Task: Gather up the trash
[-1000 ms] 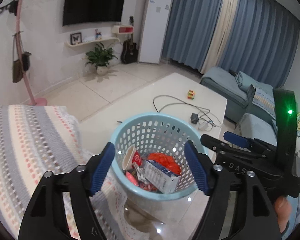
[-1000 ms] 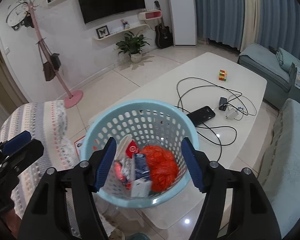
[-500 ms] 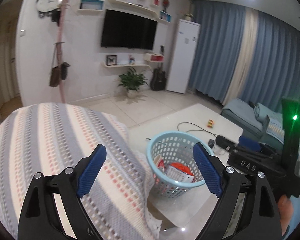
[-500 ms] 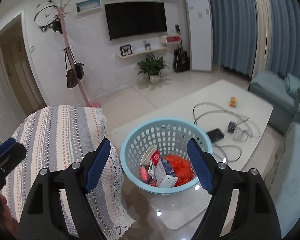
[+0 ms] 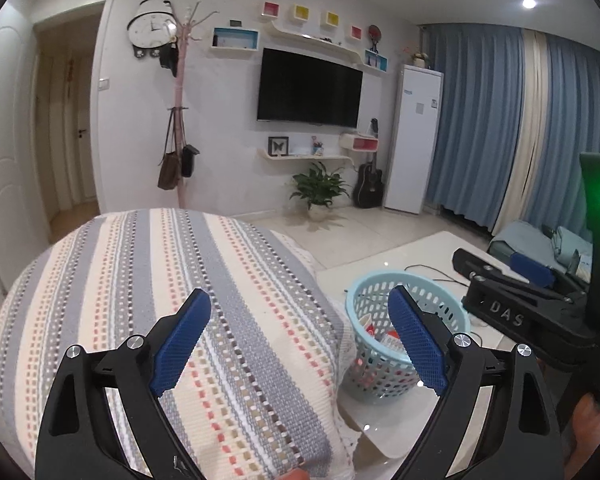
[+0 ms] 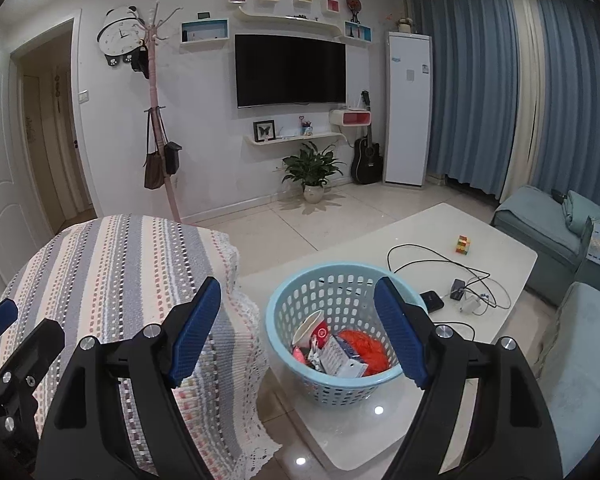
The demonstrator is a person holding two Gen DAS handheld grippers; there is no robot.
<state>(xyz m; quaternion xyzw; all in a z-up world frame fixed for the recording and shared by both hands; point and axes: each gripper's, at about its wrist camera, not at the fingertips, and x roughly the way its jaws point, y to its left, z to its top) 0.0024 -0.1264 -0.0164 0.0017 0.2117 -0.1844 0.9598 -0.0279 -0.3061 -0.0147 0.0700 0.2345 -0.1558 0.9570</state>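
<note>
A light blue perforated basket (image 6: 300, 308) stands on the near corner of the white coffee table (image 6: 496, 256); it also shows in the left wrist view (image 5: 364, 300). It holds trash: a paper cup (image 6: 314, 330), a carton (image 6: 342, 358) and an orange net bag (image 6: 366, 350). My right gripper (image 6: 298, 330) is open and empty, raised well above and behind the basket. My left gripper (image 5: 298, 338) is open and empty, over the striped cover. The right gripper's body (image 5: 520, 312) shows at the left wrist view's right side.
A striped knitted cover (image 6: 112, 280) drapes a seat left of the table. On the table lie black cables (image 6: 440, 264), a phone (image 6: 432, 301), a charger (image 6: 458, 289) and a colour cube (image 6: 463, 245). Blue sofas (image 6: 540, 224) stand right. A coat stand (image 6: 156, 128) and plant (image 6: 312, 168) are at the far wall.
Both grippers have pulled back and up from the basket, staying open. The basket now looks smaller and lower. The left gripper has swung left over the striped cover.
</note>
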